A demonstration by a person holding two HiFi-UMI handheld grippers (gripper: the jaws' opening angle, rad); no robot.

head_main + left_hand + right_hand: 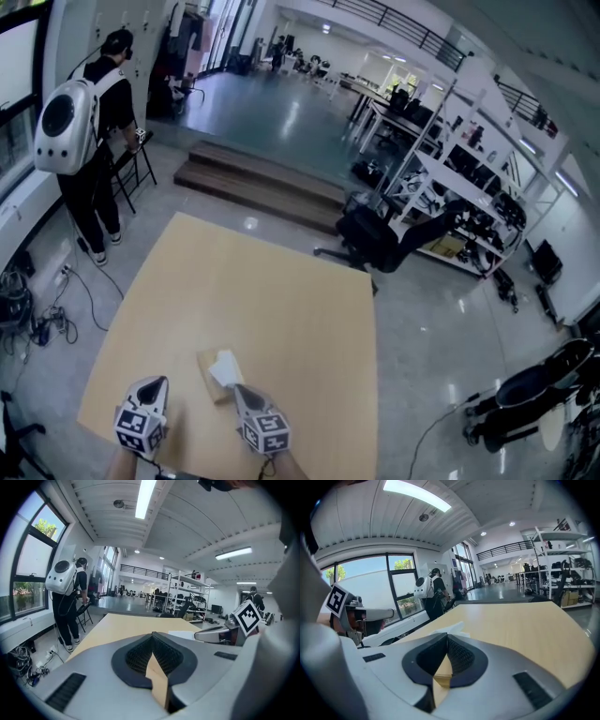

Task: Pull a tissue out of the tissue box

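A small brown tissue box lies near the front edge of the tan table, with a white tissue sticking up from it. My left gripper hovers to the left of the box, apart from it, jaws shut and empty. My right gripper sits just right of the box, close to the tissue, also shut with nothing between its pads. The tissue peeks over the right gripper's body, and the tissue shows beside the right gripper in the left gripper view.
A person with a white backpack stands by a chair beyond the table's far left corner. Wooden steps and a black office chair lie past the far edge. Shelving lines the right.
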